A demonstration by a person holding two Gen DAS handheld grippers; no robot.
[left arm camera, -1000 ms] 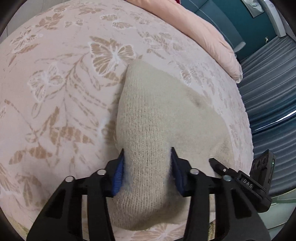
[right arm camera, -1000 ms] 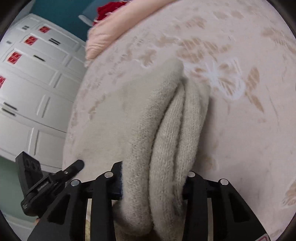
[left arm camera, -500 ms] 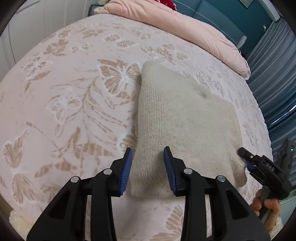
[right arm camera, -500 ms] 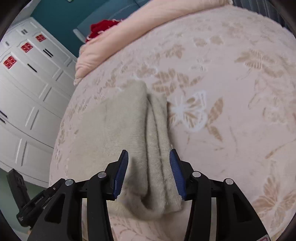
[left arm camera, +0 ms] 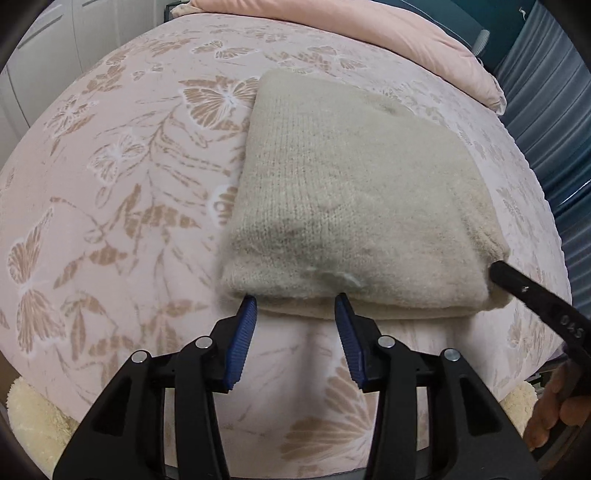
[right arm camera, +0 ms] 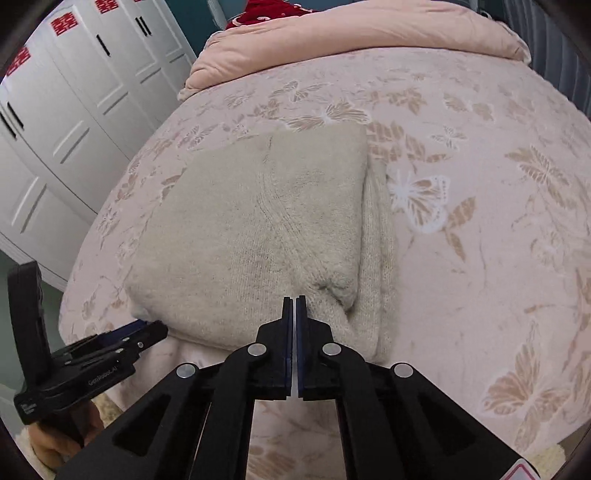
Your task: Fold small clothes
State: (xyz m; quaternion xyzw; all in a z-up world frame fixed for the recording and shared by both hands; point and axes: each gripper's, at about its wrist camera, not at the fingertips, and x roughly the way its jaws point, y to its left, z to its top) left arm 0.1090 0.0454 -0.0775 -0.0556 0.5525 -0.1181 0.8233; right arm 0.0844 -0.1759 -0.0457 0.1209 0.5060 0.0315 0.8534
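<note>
Left gripper (left arm camera: 295,306): blue-padded jaws parted and opening, nothing between them, tips just short of the near edge of the garment, at 6 o'clock of it.

Folded beige knit garment (left arm camera: 343,206): flat on butterfly-print bedspread (left arm camera: 110,192), folded layers stacked, thicker fold along its 3 o'clock edge.

Right gripper (right arm camera: 294,301): jaws closed together, empty, tips at the near fold of the garment toward its 5 o'clock corner.

Pink pillow (right arm camera: 351,33): at 12 o'clock, beyond the garment.

White wardrobe (right arm camera: 55,110): at 9 o'clock in the right wrist view.
</note>
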